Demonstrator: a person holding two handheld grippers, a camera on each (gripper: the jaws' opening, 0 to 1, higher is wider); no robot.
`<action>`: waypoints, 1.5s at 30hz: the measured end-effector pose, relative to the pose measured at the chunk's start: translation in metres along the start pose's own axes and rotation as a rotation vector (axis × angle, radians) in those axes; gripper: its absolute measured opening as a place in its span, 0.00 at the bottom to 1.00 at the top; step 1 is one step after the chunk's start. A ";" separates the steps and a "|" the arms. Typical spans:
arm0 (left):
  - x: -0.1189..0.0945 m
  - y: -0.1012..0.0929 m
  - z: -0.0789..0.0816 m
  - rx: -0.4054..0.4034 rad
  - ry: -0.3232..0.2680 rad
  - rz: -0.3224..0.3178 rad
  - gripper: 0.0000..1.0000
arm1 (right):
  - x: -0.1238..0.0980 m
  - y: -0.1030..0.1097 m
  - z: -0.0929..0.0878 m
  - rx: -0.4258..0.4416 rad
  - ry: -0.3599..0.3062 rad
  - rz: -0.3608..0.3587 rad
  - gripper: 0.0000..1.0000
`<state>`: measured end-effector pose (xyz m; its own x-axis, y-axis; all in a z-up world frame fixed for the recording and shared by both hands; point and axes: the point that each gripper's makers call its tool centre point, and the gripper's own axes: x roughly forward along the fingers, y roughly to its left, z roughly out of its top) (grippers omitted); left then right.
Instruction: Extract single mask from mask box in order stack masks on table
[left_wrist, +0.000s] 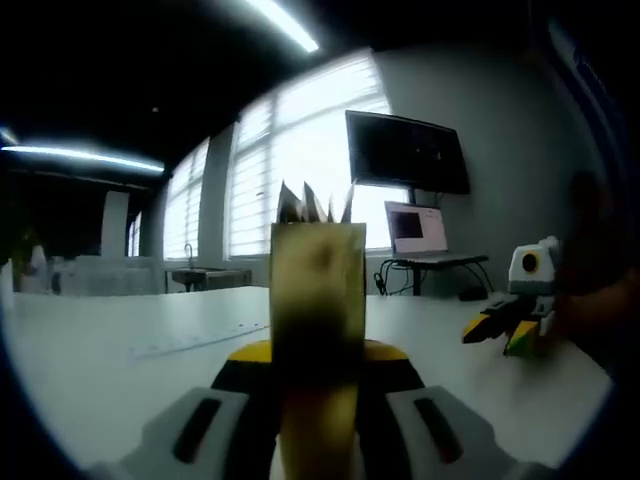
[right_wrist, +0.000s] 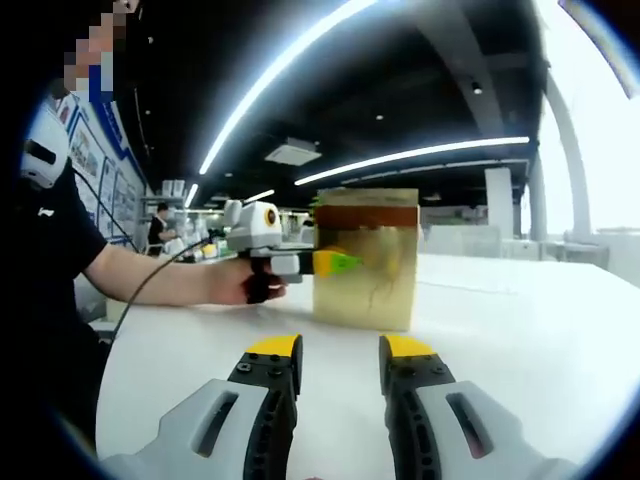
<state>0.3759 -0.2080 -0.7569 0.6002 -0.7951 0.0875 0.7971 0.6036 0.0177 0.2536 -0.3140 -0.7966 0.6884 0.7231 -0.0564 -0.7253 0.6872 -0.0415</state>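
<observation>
My left gripper clamps the upright mask box on the white table, mask edges poking from its top, while my right gripper hovers released just short of it.

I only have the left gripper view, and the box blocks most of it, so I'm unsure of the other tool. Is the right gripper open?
Observer: Yes. In the right gripper view the right gripper has its fingers apart and holds nothing.
Operator: Where is it aimed?
Observer: Straight at the mask box, short of touching it.
Operator: Is the box lifted?
Observer: It appears to rest on the table.
</observation>
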 end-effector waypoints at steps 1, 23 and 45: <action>-0.003 0.000 0.000 0.002 0.000 0.002 0.30 | 0.000 0.001 0.000 -0.004 0.003 0.006 0.28; -0.061 -0.005 0.025 -0.023 -0.056 0.080 0.30 | 0.001 0.010 0.004 -0.021 -0.007 0.057 0.28; -0.114 -0.043 0.014 -0.023 -0.057 0.122 0.30 | 0.004 0.008 0.001 -0.025 -0.001 0.057 0.28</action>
<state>0.2723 -0.1426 -0.7534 0.6885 -0.7107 0.1444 0.7201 0.6936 -0.0190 0.2504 -0.3056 -0.7964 0.6460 0.7610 -0.0588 -0.7632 0.6430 -0.0632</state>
